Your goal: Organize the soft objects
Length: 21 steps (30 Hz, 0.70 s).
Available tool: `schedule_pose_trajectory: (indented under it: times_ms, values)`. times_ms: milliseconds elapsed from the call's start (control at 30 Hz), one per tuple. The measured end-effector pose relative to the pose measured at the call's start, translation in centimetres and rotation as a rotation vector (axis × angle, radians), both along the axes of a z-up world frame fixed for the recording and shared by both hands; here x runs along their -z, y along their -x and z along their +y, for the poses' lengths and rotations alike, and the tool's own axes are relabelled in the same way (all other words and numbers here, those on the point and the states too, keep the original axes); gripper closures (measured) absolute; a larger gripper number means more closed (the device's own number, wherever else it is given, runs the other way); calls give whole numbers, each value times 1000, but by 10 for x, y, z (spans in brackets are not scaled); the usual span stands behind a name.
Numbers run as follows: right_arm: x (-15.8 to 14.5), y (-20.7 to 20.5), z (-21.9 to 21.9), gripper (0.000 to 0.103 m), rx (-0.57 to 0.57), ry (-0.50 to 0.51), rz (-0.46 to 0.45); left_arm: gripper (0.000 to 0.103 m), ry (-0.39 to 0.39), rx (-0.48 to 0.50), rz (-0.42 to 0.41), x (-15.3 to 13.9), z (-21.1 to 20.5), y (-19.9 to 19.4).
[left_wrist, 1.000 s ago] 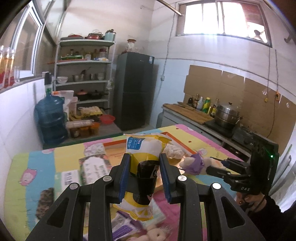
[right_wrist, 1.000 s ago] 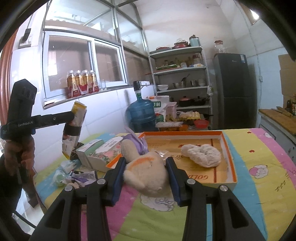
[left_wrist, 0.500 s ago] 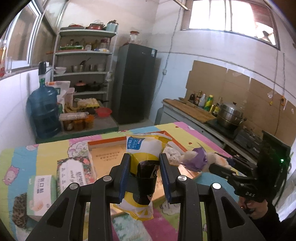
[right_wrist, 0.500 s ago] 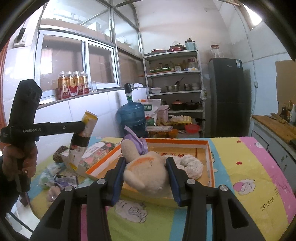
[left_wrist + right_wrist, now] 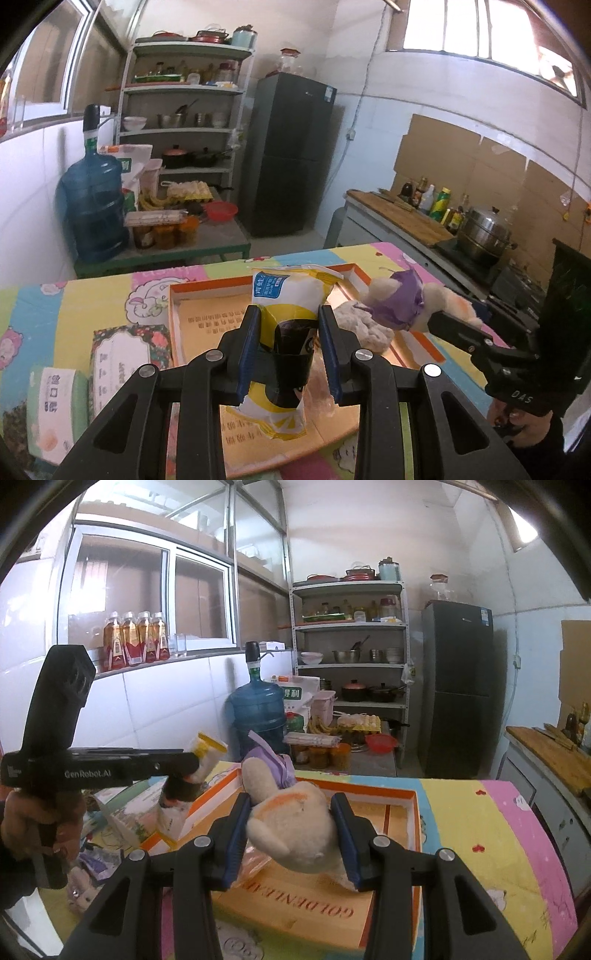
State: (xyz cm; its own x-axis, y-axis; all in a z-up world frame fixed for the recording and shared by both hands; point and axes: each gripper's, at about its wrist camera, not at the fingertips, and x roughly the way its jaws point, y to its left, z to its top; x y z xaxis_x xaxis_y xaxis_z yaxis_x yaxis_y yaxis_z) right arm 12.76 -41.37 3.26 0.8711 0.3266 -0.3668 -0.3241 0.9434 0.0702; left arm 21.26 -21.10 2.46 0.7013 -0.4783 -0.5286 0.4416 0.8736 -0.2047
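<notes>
Sorting is sitting midway: left hand-held gripper (image 5: 290, 343) is clamping a snack bag (image 5: 291, 295), right hand-held gripper (image 5: 293, 836) a plush toy (image 5: 291, 819), above the tray (image 5: 413, 805); tissue packs (image 5: 125, 354) are waiting at nine o'clock.

A home kitchen, shown by a dark fridge (image 5: 290, 155) at upper centre, shelves of pots (image 5: 184, 110) at upper left, a steamer pot (image 5: 484, 230) on a stove at right, a water jug (image 5: 94, 210) at left.

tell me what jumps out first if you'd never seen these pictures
The two loaded grippers: the left gripper is shut on a yellow and white snack bag, the right gripper on a cream plush toy with a purple bow. Both hang over the orange-rimmed tray on the colourful tablecloth.
</notes>
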Motion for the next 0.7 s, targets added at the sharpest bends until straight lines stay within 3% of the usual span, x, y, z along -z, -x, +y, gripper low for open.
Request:
schedule_pose_trajectory:
  times_ms: [333,700]
  values:
    - [-3,-49,3,59,3,46,29,71,14,-28,68,11,-6,-47]
    - [21,-102,3,59,20,63,132,71,-22,-65,155,31,-12,-91]
